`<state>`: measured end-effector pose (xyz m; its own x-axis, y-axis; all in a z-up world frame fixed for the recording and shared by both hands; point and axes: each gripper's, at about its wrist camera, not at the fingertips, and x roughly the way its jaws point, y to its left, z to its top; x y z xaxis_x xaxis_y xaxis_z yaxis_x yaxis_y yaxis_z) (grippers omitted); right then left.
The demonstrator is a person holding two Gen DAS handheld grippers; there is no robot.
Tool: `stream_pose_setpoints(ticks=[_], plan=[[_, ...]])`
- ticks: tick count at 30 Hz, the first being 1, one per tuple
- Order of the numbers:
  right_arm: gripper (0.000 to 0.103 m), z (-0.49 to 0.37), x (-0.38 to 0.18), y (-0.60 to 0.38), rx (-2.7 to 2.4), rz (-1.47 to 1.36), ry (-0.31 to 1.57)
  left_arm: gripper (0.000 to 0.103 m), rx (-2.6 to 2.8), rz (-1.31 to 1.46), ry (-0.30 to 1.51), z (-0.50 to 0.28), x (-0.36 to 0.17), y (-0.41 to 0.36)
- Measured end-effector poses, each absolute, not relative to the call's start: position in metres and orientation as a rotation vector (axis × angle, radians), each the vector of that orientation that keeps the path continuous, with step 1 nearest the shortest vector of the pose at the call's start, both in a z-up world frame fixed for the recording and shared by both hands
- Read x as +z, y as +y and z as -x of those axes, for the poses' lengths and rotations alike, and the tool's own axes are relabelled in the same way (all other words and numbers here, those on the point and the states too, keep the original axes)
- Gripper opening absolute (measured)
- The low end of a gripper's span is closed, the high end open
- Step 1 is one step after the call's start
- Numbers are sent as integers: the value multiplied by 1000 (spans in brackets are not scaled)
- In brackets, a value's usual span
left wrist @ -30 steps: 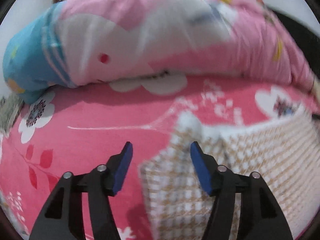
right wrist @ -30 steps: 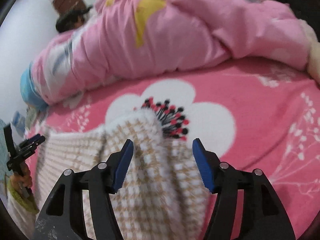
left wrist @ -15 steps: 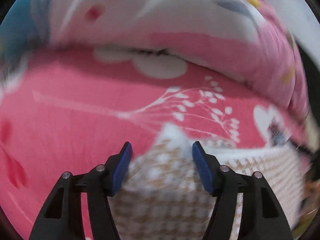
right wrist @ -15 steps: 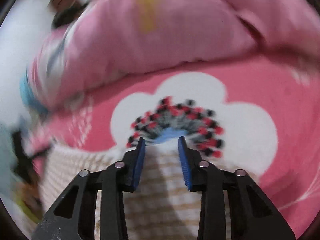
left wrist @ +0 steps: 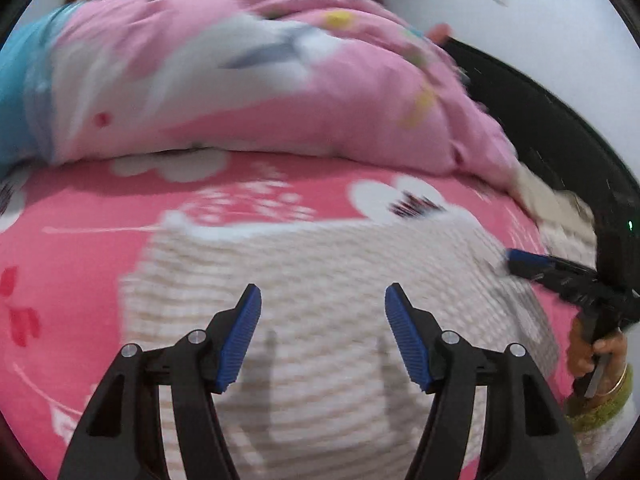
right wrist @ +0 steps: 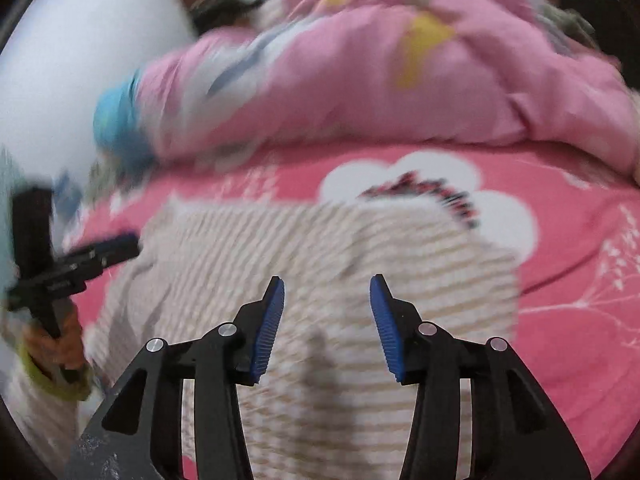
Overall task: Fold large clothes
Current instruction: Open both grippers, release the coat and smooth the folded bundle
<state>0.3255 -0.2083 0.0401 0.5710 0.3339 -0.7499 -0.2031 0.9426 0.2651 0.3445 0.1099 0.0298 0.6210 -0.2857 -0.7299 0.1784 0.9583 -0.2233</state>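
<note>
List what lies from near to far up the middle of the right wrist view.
right gripper fingers, jaws opening with nothing clamped → beige checked garment → pink floral bedsheet with its white flower → bunched pink quilt → white wall

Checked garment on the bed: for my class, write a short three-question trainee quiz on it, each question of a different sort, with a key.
1. True or false: the left gripper is clamped on the checked garment.
2. Multiple choice: the garment lies on A) a wooden floor, B) a pink flowered bedsheet, C) a chair.
3. Short answer: what is bunched up on the bed beyond the garment?

Key:
1. False. Both pads stand apart above the cloth, with nothing pinched; the right gripper is opening and also holds nothing.
2. B.
3. A pink quilt with a blue end.
</note>
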Motion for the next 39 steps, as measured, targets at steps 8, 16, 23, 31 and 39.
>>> stream_pose_setpoints(ticks=[8,16,23,31,39], plan=[[53,-324,20,-168,175,28,943,71,-115,8,919,-343,-3,86],[53,-268,9,-126,221,117,905,71,-142,-164,915,-287,-18,59],[54,-252,12,-142,226,-37,899,71,-140,5,866,-257,0,86],[56,-234,-21,-116,194,120,859,72,-33,-187,819,-221,-42,69],[57,-230,-28,-194,60,-68,907,72,11,33,890,-201,-49,138]])
